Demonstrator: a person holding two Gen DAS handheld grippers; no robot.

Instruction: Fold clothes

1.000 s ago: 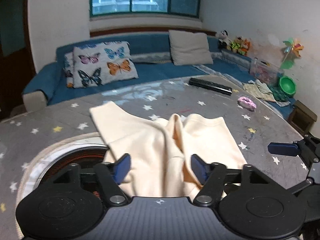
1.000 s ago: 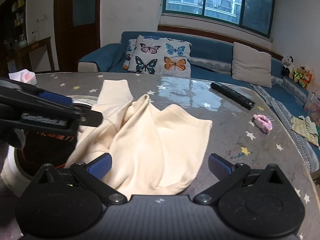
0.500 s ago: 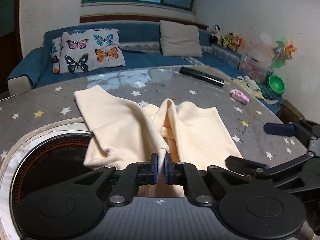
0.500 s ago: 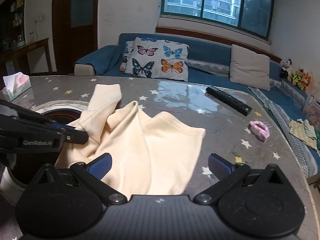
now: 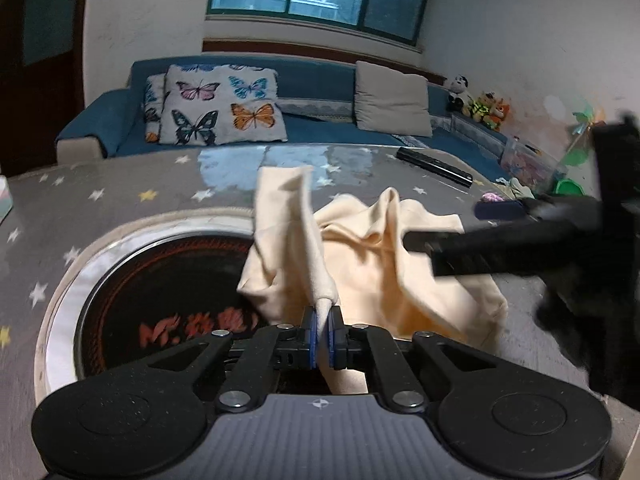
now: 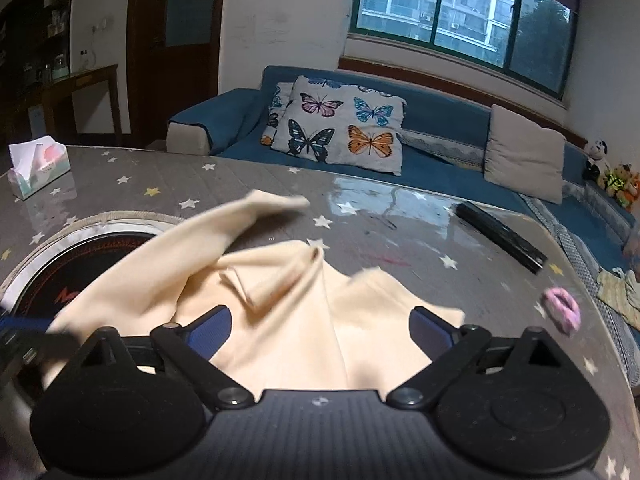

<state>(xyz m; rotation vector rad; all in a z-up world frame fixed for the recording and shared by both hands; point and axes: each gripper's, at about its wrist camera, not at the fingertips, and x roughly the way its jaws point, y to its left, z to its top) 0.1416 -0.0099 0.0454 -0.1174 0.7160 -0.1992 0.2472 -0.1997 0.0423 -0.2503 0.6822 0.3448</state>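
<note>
Newly lifted cream garment (image 5: 372, 264) fold between clamped left gripper (image 5: 322, 334) jaws; right gripper (image 6: 320, 324) jaws agape.

Right gripper (image 6: 320, 322) jaws spread wide, cream garment (image 6: 280, 292) rumpled on starred table (image 6: 400, 248)

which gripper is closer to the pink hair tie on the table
Right. The open right gripper hangs over the cream garment beside the pink hair tie; the left gripper pinches it farther off.
</note>
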